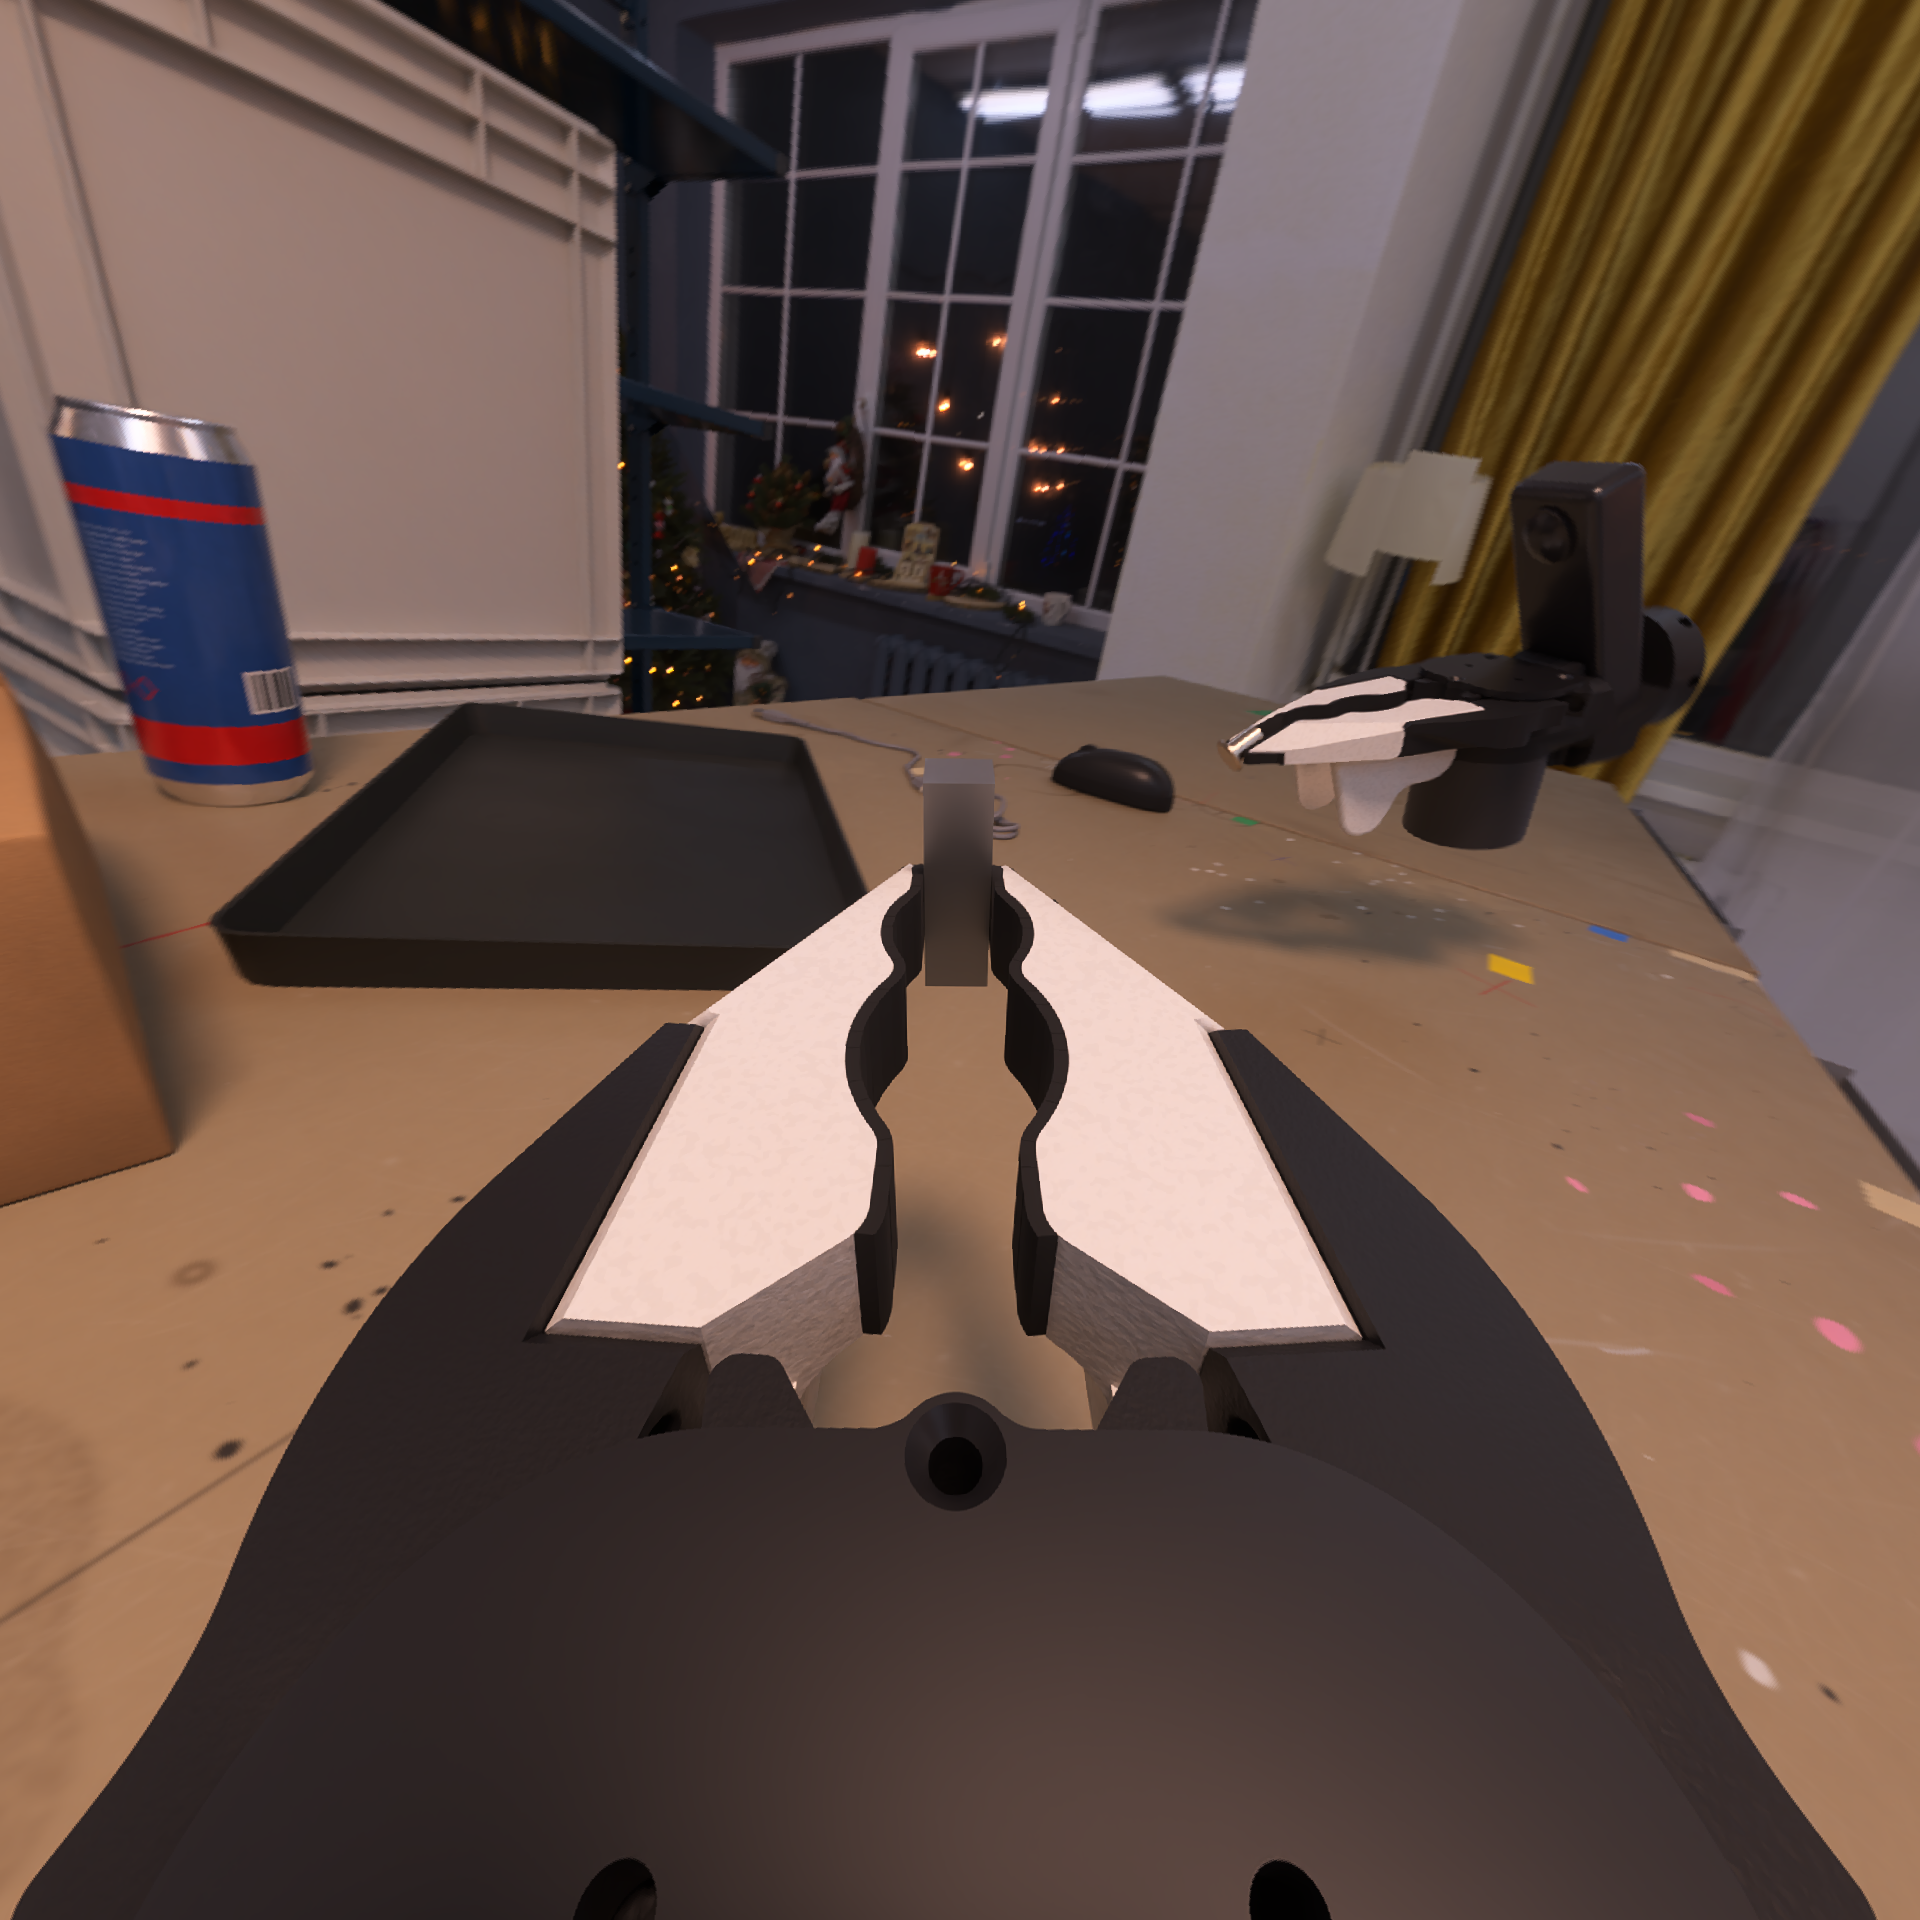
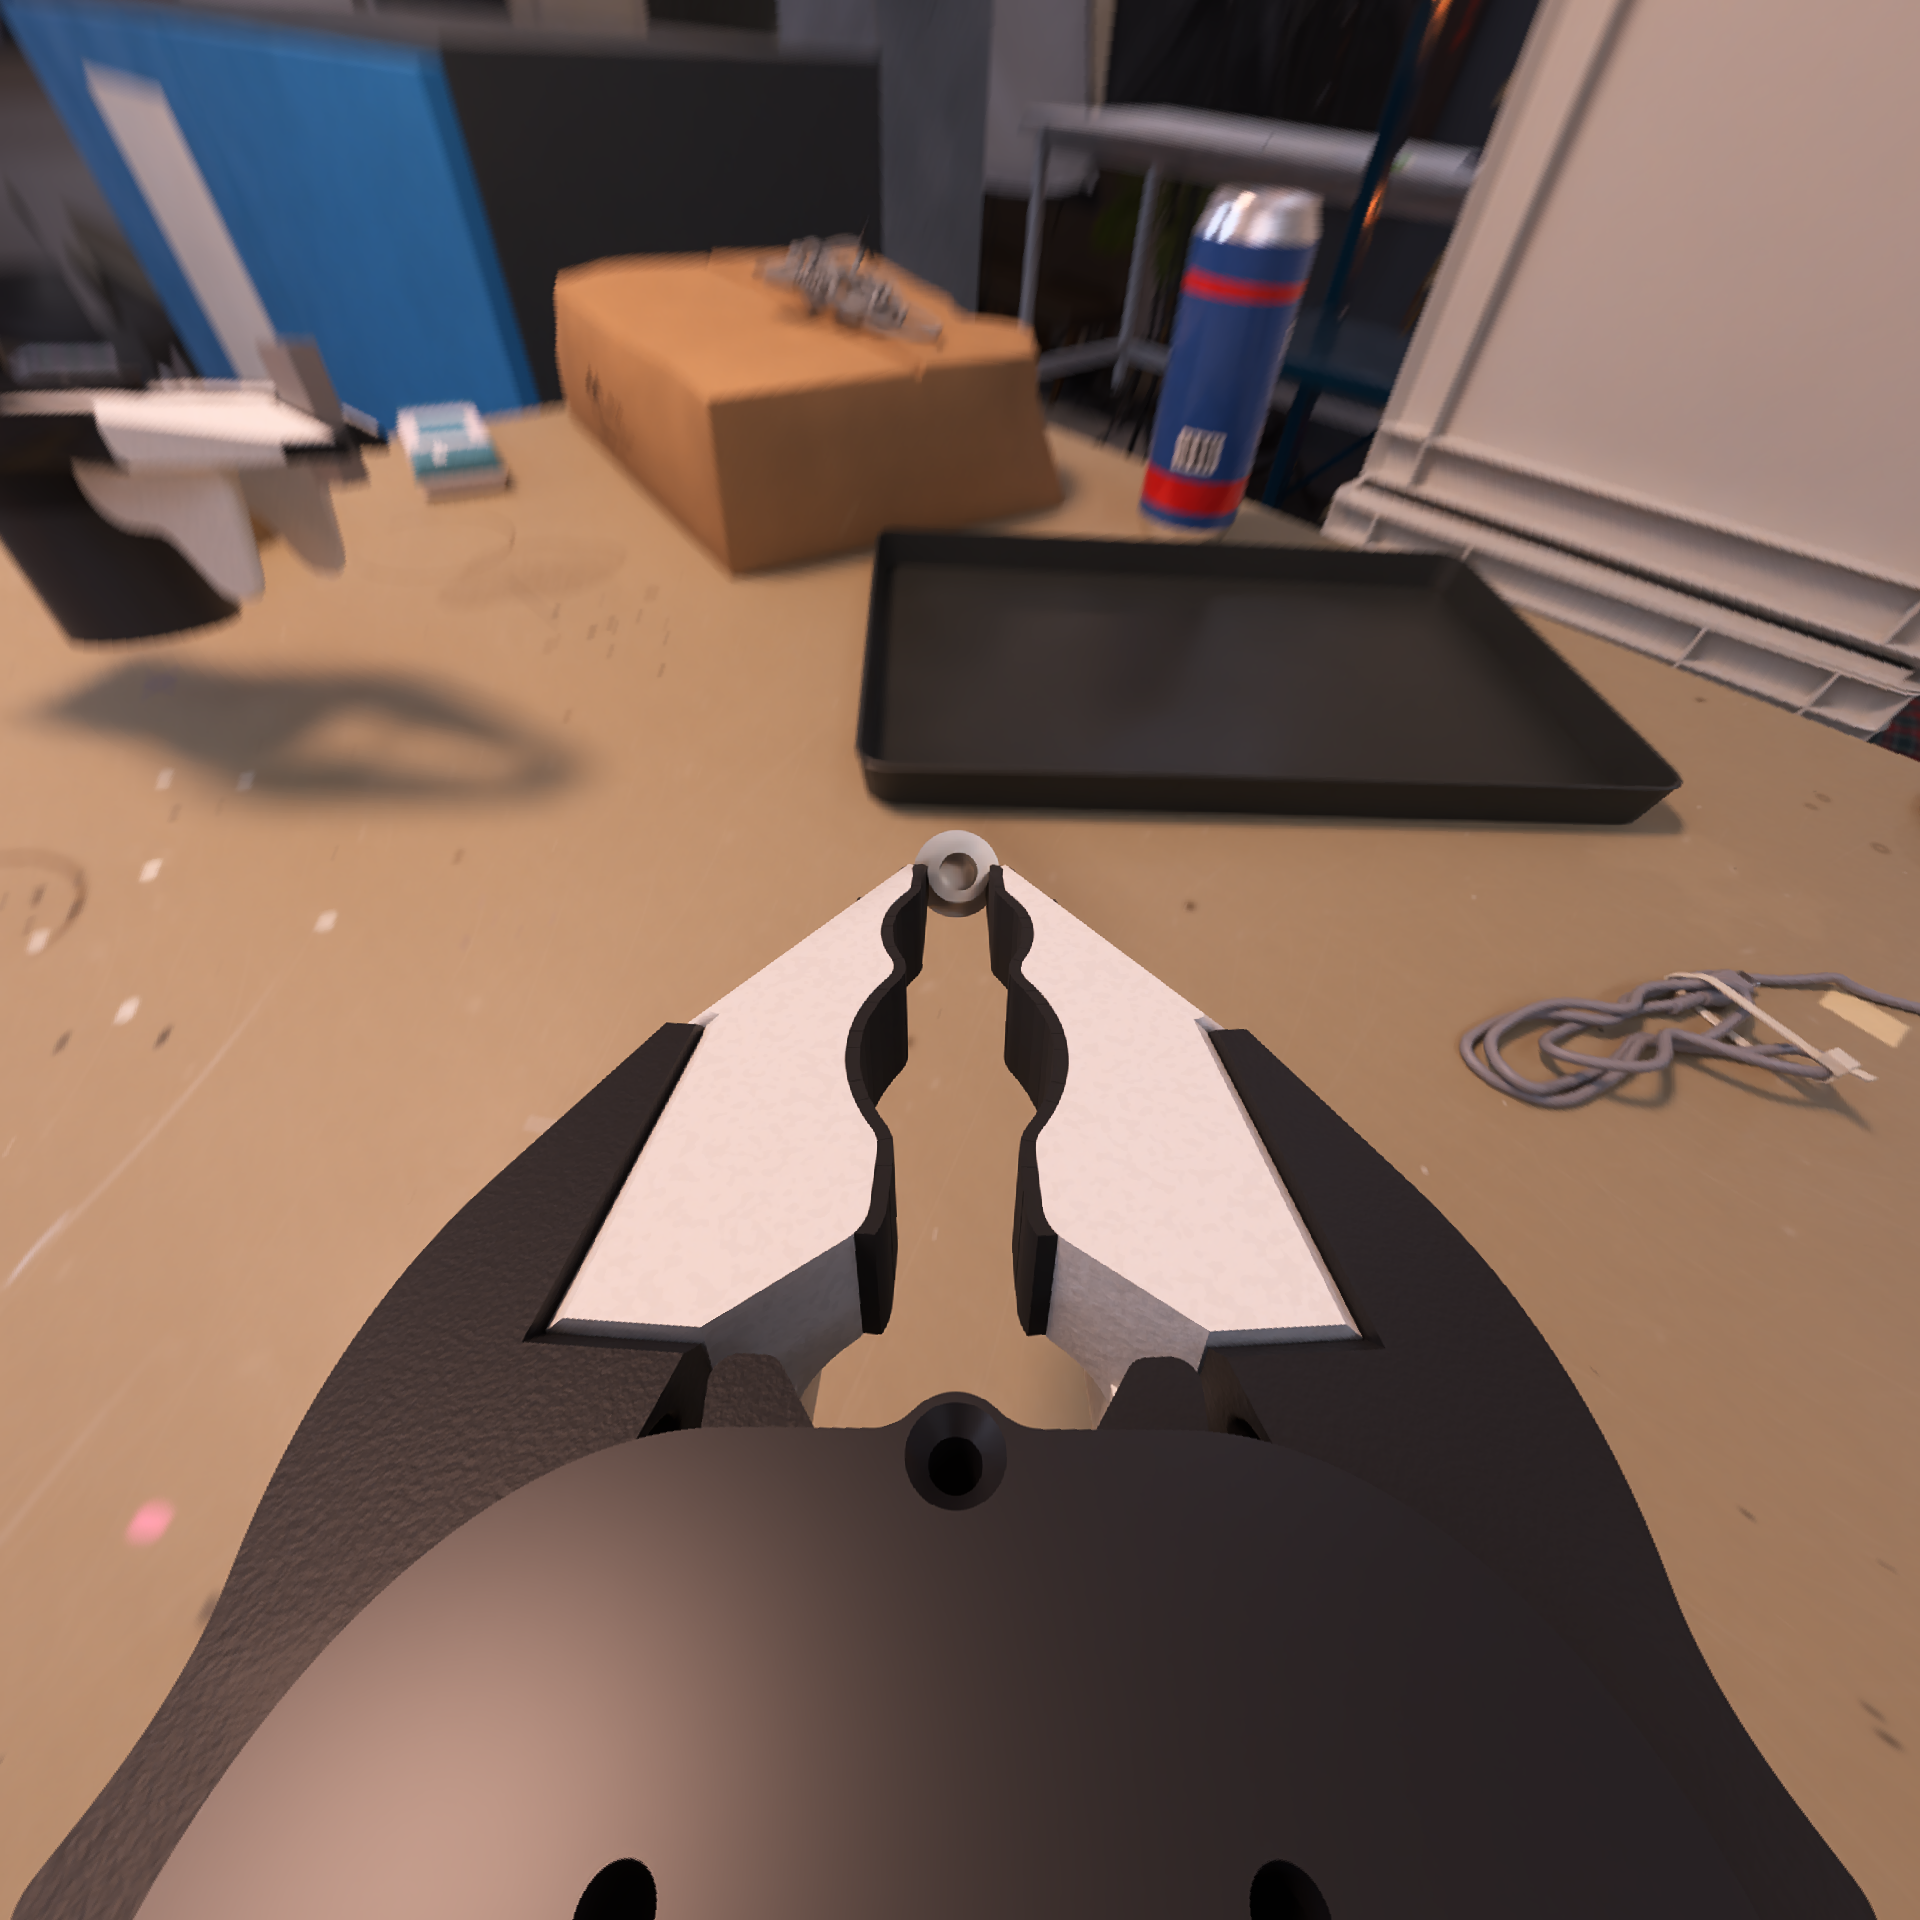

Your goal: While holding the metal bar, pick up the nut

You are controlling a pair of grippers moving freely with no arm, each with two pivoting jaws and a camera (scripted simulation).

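My left gripper (image 1: 956,883) is shut on a grey metal bar (image 1: 956,862) that stands upright between its fingertips, above the table. My right gripper (image 2: 956,883) is shut on a small grey nut (image 2: 956,878), held at its fingertips above the table with its hole facing the camera. In the left wrist view the right gripper (image 1: 1247,746) hangs at the right, above its shadow, with a small glint at its tips. In the right wrist view the left gripper (image 2: 343,426) shows blurred at the far left, with the bar (image 2: 296,384) upright in it.
A black tray (image 1: 540,842) (image 2: 1247,675) lies on the brown table. A blue and red can (image 1: 187,603) (image 2: 1231,364), a cardboard box (image 2: 800,405) (image 1: 52,997) and a white crate (image 1: 343,353) (image 2: 1662,364) stand around it. A grey cord (image 2: 1662,1039) and a black mouse (image 1: 1112,777) lie nearby.
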